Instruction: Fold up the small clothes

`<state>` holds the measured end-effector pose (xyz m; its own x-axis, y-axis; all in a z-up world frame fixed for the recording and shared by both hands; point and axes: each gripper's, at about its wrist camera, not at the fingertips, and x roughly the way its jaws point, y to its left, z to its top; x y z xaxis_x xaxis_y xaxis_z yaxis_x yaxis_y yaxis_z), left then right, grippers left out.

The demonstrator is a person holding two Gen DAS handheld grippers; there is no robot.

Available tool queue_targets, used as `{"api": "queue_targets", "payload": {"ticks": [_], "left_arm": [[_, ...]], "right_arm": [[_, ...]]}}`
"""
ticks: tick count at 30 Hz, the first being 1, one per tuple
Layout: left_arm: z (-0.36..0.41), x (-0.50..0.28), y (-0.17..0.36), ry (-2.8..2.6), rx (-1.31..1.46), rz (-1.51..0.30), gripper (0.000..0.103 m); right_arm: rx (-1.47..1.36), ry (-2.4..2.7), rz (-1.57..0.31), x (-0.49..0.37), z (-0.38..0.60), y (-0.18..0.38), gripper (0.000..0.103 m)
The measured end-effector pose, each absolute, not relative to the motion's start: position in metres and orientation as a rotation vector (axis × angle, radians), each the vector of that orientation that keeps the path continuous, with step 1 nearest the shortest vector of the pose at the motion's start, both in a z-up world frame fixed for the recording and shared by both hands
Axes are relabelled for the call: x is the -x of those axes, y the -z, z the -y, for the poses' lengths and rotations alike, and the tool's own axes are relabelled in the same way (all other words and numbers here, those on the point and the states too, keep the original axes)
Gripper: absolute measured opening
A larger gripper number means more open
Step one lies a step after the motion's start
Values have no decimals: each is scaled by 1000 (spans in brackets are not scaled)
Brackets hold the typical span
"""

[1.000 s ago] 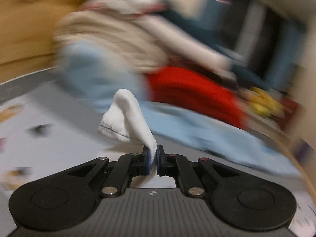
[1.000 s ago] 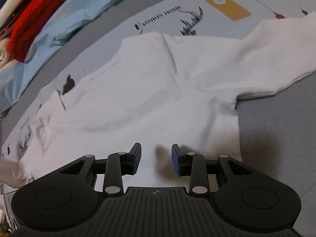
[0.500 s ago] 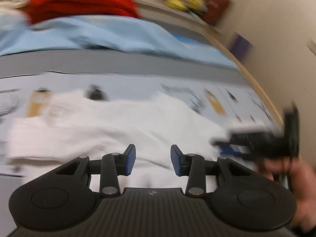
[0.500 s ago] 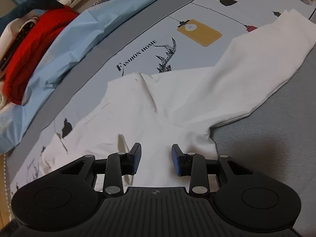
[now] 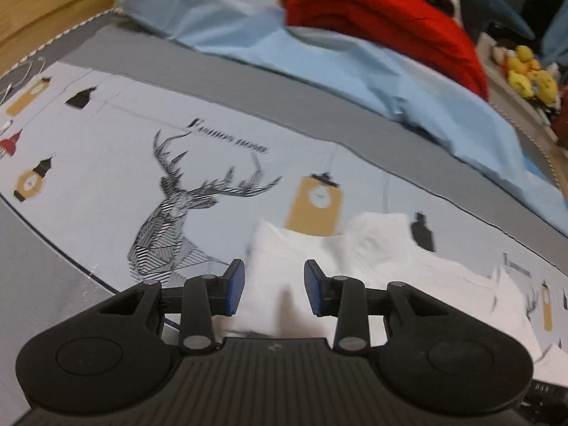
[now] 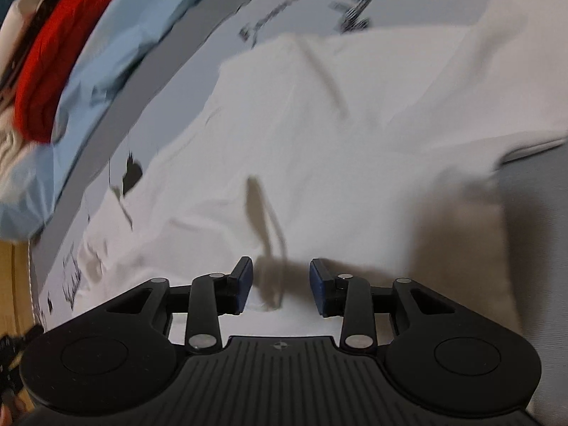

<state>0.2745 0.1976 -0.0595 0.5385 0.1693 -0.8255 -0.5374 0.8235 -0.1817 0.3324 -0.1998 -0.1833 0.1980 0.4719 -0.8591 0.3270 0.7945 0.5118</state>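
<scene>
White garment [image 6: 355, 135]: laid out on the printed bed cover [image 5: 106, 184], creased, not yet folded. One narrow end is seen in the left wrist view, just beside the printed deer head [image 5: 177, 209] on the side away from the wooden bed edge [image 5: 46, 7]; the broad body fills the right wrist view.

Left gripper [image 5: 271, 293]: jaws have just been opening and now stand partly apart, nothing pinched. White cloth lies below the gap, the pads clear of it.

Right gripper [image 6: 280, 285]: jaws partly apart after widening a little, nothing held. It is poised over the garment, above a raised crease [image 6: 262, 209].

Step in hand, as judged: both grippers are being brought down onto the garment for a new grip before a fold. Each pinch is best taken at a hem or corner, on a single layer, with both grips on the same side, so the fold lands square. The crease should be flattened first.

Edges: the garment's far hem runs toward the grey band [image 5: 319, 106] of the cover.

Open room: bare cover around the deer head. Beyond the grey band, the blue sheet [image 5: 355, 60] and red blanket [image 5: 383, 17] close the space.
</scene>
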Motion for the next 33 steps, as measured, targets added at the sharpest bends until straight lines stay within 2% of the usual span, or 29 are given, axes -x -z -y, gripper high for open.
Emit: {"api": "queue_targets", "payload": {"ticks": [3, 4, 5, 7, 9, 11, 13, 15, 17, 21, 26, 28, 30, 33], "left_arm": [[-215, -277, 60, -439, 492, -920, 40], [-217, -276, 59, -437, 495, -916, 40], [-222, -271, 56, -436, 490, -910, 40], [-223, -271, 54, -437, 468, -902, 40], [-225, -270, 54, -440, 464, -901, 40], [-228, -270, 54, -435, 472, -903, 40], [-228, -270, 54, -425, 464, -908, 40], [-226, -272, 56, -411, 447, -921, 40], [-223, -274, 59, -395, 438, -938, 40], [-212, -281, 69, -345, 433, -982, 40], [-190, -288, 82, -251, 396, -1040, 40], [-181, -291, 91, -219, 381, -1076, 40], [-173, -293, 101, -191, 348, -1124, 40], [-166, -294, 108, -202, 305, -1152, 40]], "right_arm": [[-584, -157, -1386, -334, 182, 178, 38], [-534, -179, -1371, -335, 177, 175, 17], [-506, -205, -1354, -336, 175, 173, 8], [-480, -245, -1296, -337, 173, 162, 5], [-521, -283, -1205, -338, 183, 137, 5], [-610, -335, -1030, -337, 206, 94, 5], [-508, -340, -904, -335, 228, 64, 4], [-413, -212, -1064, -343, 248, 96, 5], [-448, -95, -1177, -344, 270, 127, 5], [-426, -145, -1078, -349, 269, 113, 5], [-539, -186, -925, -349, 283, 89, 5], [-455, -140, -1022, -355, 277, 100, 7], [-420, -41, -1208, -359, 279, 133, 13], [-469, 42, -1213, -357, 292, 141, 13]]}}
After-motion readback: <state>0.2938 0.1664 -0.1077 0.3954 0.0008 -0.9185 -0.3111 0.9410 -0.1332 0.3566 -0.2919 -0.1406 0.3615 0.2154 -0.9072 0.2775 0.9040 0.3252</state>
